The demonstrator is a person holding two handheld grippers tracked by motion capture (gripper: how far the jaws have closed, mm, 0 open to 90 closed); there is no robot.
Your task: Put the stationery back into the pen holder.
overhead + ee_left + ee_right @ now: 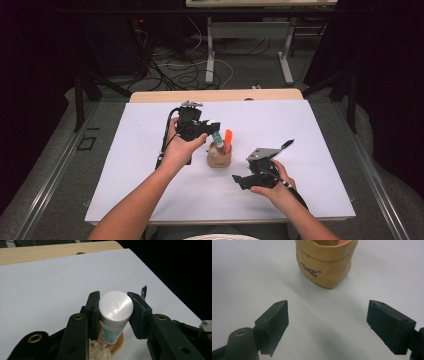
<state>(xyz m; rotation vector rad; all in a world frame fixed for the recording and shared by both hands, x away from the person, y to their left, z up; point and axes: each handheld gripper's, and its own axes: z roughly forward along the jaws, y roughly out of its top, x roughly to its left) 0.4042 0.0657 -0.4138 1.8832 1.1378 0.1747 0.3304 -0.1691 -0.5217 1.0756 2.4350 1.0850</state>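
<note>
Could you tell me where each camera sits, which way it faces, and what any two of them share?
High view: above the person's side, looking forward and down on the white table; both forearms, left gripper and right gripper show.
Left gripper view: looks along its jaws, clamped on a white-capped tube over the tan pot.
Right gripper view: looks low between open jaws at the tan pot.
All three share the tan pot.

You couldn't see the tan holder's (325, 263) rim, cut off at the top edge; the tube's (111, 333) label was half hidden.
</note>
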